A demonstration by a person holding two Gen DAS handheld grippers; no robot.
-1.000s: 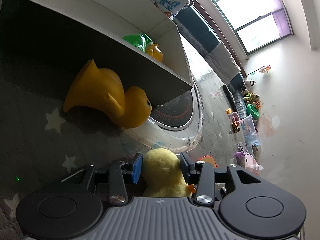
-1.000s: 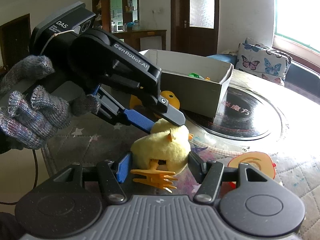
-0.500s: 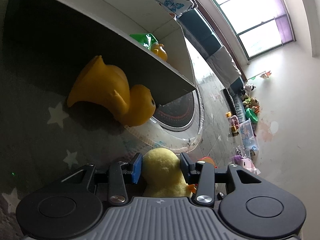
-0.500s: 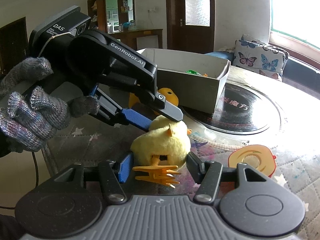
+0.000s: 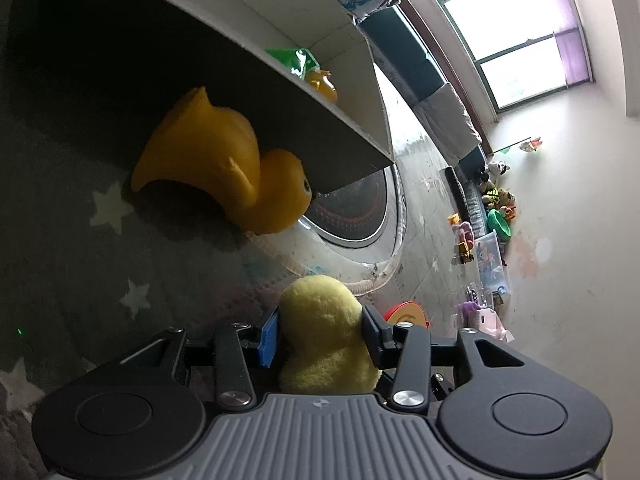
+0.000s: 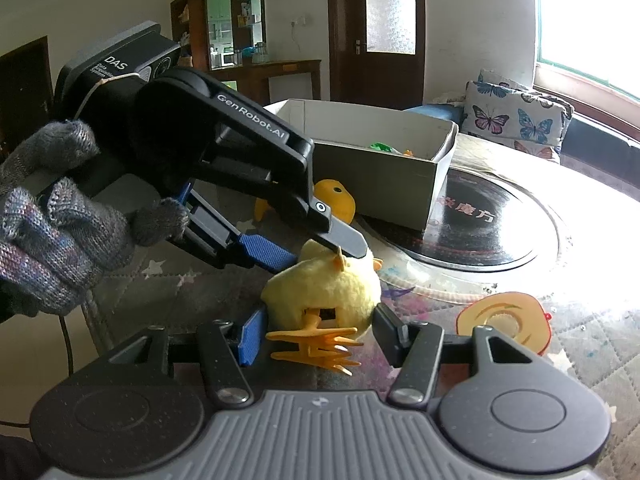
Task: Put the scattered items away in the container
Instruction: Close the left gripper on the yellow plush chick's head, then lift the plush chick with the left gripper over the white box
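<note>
Both tools sit around the same fluffy pale-yellow plush chick (image 6: 324,288), which lies on the grey star-patterned surface (image 5: 80,248) just in front of the open white cardboard box (image 6: 384,184). Compared with a second ago, the left tool (image 5: 320,334), held in a grey knitted glove (image 6: 52,216), has let go: its jaws are opening, and in its own view a sliver of gap now shows between the blue pad and the plush, though the chick is between them all the same. The right tool (image 6: 316,334) has narrowed slightly since then and brackets the toy's lower body above its orange plastic feet (image 6: 316,346), but whether its pads truly press cannot be told. This reads as a handover, so the right side likely carries the chick into the box. A hard orange-yellow rubber duck (image 5: 224,172) leaning against the box wall and a flat orange round toy (image 6: 504,320) are not yet tidied.
</note>
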